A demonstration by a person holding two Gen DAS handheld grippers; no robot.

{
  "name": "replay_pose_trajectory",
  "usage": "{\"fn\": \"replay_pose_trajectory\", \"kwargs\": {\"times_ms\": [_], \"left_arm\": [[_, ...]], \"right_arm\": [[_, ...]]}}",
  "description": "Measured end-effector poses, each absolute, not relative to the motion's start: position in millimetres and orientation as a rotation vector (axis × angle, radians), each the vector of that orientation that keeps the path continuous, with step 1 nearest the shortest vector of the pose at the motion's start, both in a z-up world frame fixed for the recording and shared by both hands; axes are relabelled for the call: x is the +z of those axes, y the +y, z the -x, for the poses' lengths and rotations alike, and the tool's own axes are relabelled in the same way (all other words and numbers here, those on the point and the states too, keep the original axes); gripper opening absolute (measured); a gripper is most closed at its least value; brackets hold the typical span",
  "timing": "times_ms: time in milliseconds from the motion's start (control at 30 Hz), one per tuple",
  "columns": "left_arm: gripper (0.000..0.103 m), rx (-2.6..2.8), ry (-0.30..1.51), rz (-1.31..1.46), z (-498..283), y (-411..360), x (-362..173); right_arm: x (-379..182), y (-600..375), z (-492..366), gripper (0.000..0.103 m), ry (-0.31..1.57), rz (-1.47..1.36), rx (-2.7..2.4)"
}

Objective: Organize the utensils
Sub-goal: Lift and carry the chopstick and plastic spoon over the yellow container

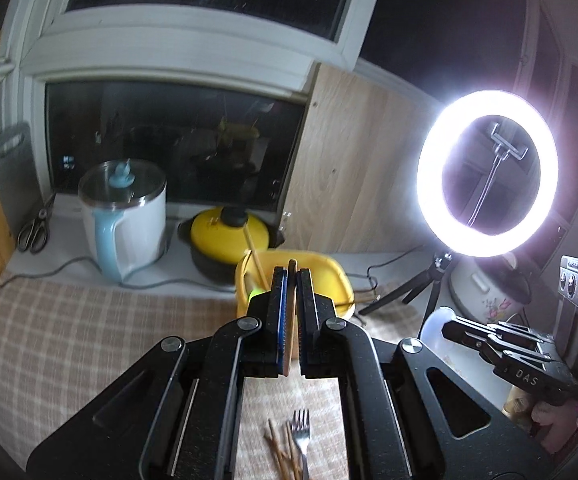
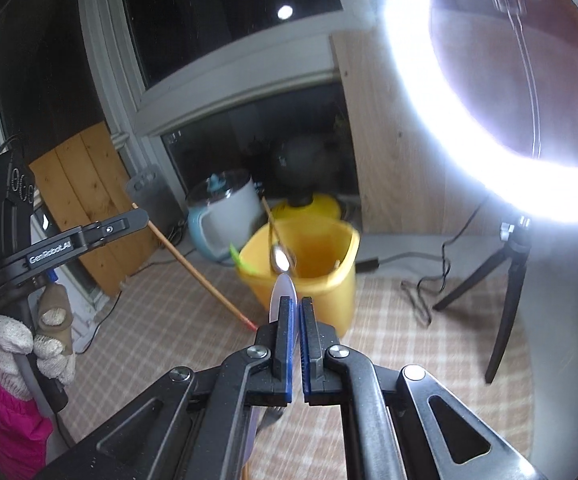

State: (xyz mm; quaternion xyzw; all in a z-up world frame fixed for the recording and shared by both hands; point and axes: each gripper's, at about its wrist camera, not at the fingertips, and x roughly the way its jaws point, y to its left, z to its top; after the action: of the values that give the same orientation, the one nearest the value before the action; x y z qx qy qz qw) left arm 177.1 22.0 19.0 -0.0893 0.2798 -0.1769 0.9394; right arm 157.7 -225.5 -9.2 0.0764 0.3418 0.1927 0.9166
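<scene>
A yellow utensil holder [image 1: 329,280] stands on the checked cloth; in the right wrist view the holder [image 2: 321,264] holds a metal spoon [image 2: 281,260] and a green-tipped utensil [image 2: 238,258]. My left gripper [image 1: 293,276] is shut on a thin wooden utensil [image 1: 292,320], just in front of the holder. In the right wrist view this long wooden stick [image 2: 193,268] slants down from the left gripper [image 2: 139,214]. My right gripper [image 2: 295,304] is shut on a white plastic utensil [image 2: 283,292], its tip near the holder's rim. A fork [image 1: 301,436] and wooden chopsticks [image 1: 279,452] lie on the cloth below.
A lit ring light [image 1: 487,172] on a tripod [image 2: 501,292] stands at the right. A white-and-blue kettle [image 1: 125,216], a yellow-lidded pot [image 1: 229,236] and scissors [image 1: 35,232] sit on the window ledge. A rice cooker [image 1: 485,292] is at the far right. Cables [image 2: 421,288] trail over the cloth.
</scene>
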Motion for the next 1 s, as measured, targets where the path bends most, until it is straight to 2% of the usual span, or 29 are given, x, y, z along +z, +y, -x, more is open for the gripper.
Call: {"fn": "replay_pose_trajectory", "kwargs": {"times_ms": [600, 1000], "left_arm": [[0.002, -0.396, 0.426, 0.18, -191.0, 16.8, 84.9], [0.002, -0.338, 0.426, 0.158, -218.8, 16.7, 75.7]], "right_arm": [[36.8, -219.0, -206.1, 0.0, 0.56, -0.05, 0.333], [40.7, -197.1, -241.6, 0.0, 0.523, 0.029, 0.297]]}}
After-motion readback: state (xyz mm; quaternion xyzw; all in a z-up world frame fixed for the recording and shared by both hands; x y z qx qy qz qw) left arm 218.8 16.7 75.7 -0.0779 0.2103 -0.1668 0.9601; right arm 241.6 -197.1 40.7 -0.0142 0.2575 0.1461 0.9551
